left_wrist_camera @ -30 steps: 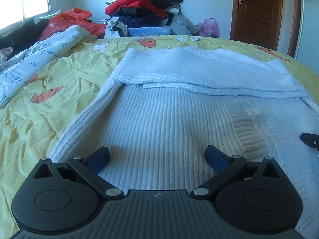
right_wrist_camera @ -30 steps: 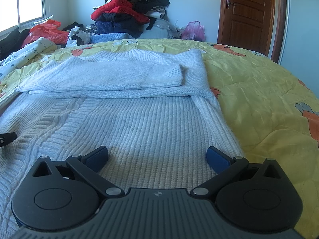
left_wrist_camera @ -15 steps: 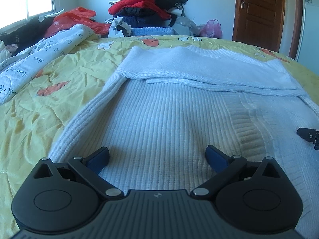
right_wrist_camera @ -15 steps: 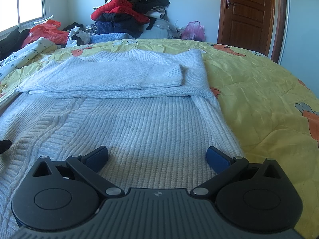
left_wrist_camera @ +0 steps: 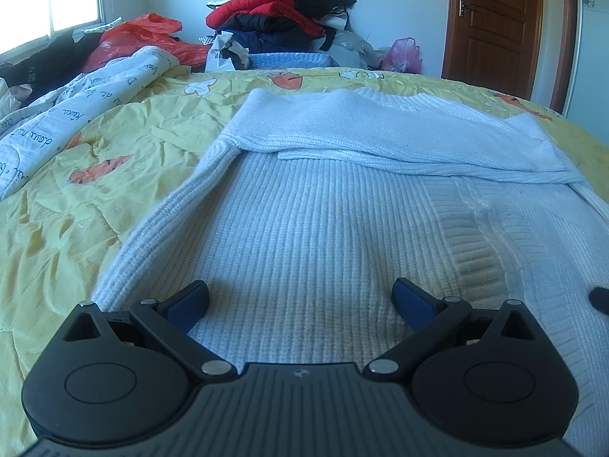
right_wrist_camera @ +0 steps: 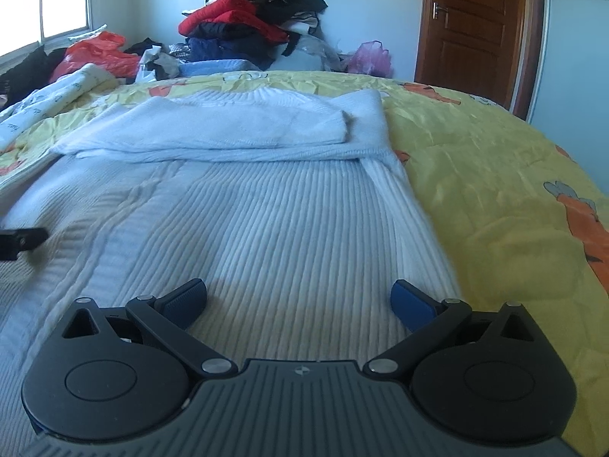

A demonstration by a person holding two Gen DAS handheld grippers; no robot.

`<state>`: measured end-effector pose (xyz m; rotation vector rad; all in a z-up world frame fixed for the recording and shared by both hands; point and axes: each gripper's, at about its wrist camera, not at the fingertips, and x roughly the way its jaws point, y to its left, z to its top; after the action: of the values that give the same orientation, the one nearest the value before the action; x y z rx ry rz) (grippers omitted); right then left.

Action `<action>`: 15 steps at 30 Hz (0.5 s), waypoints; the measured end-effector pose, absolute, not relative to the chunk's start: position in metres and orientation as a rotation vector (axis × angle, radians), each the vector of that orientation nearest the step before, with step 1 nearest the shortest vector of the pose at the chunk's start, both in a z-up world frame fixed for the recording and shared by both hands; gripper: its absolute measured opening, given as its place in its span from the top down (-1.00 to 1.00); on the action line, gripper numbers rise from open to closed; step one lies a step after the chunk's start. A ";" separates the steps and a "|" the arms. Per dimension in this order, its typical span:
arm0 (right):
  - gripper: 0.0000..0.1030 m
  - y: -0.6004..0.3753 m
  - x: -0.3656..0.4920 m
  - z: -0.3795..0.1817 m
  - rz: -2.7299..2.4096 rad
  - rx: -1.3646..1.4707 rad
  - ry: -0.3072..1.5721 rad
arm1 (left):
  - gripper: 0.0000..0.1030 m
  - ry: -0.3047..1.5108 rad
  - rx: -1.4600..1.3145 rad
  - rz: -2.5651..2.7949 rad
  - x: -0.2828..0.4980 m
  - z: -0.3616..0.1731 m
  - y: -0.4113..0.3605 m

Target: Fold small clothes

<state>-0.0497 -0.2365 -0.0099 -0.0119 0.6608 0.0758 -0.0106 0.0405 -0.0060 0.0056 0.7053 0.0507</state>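
Observation:
A white ribbed knit sweater (left_wrist_camera: 323,228) lies flat on the yellow bedspread (left_wrist_camera: 76,190), its sleeves folded across the chest at the far end (left_wrist_camera: 380,141). My left gripper (left_wrist_camera: 300,301) is open and empty, low over the sweater's lower left part. My right gripper (right_wrist_camera: 298,299) is open and empty over the lower right part of the sweater (right_wrist_camera: 285,221). The folded sleeves also show in the right wrist view (right_wrist_camera: 228,129). Each gripper's tip peeks into the other's view at the frame edge.
A pile of red, black and blue clothes (left_wrist_camera: 281,19) is heaped beyond the bed. A white printed quilt (left_wrist_camera: 57,114) and a red bag (left_wrist_camera: 141,34) lie at the left. A brown door (right_wrist_camera: 475,26) stands at the right. The bedspread's right side (right_wrist_camera: 495,190) borders the sweater.
The left gripper has drawn back slightly and turned left, so the sweater sits farther off. The right gripper has shifted little. Both stay open.

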 end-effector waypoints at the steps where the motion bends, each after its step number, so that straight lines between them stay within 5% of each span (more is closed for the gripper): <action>1: -0.97 -0.237 -0.052 -0.010 0.077 -0.012 0.658 | -1.00 0.705 0.006 0.051 -0.011 -0.006 0.041; 15: -0.97 -0.236 -0.051 -0.012 0.084 -0.005 0.656 | -1.00 0.741 -0.013 0.051 -0.029 0.001 0.046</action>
<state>-0.0505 -0.2358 -0.0118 -0.0045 0.6555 0.0843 -0.0294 0.0461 0.0007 -0.0129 0.7407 0.0507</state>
